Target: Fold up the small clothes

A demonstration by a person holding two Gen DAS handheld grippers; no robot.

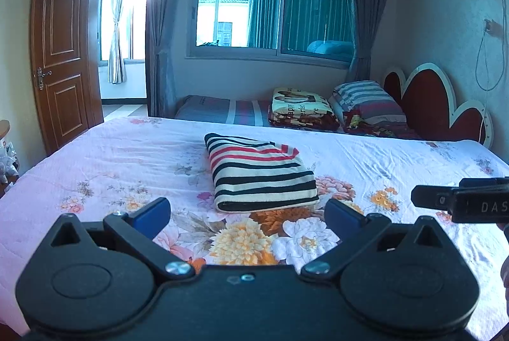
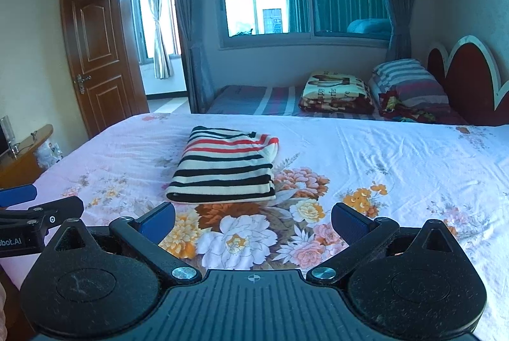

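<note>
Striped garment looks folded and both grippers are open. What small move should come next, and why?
Probably a short retreat of both grippers toward the person, ending the fold. The striped garment lies as a compact rectangle on the floral bedsheet, edges fairly even. The left gripper and right gripper are open, empty and apart from it, so no regrasp seems needed.

In the left wrist view, the right claw (image 1: 426, 197) pokes in at the right edge, its body cut off so only "DAS" of its lettering shows. In the right wrist view, the left claw (image 2: 47, 207) is cropped at the left edge. Print on the folded blanket (image 2: 334, 89) is too small to read. The striped garment (image 1: 259, 172) hides its inner layers.
</note>
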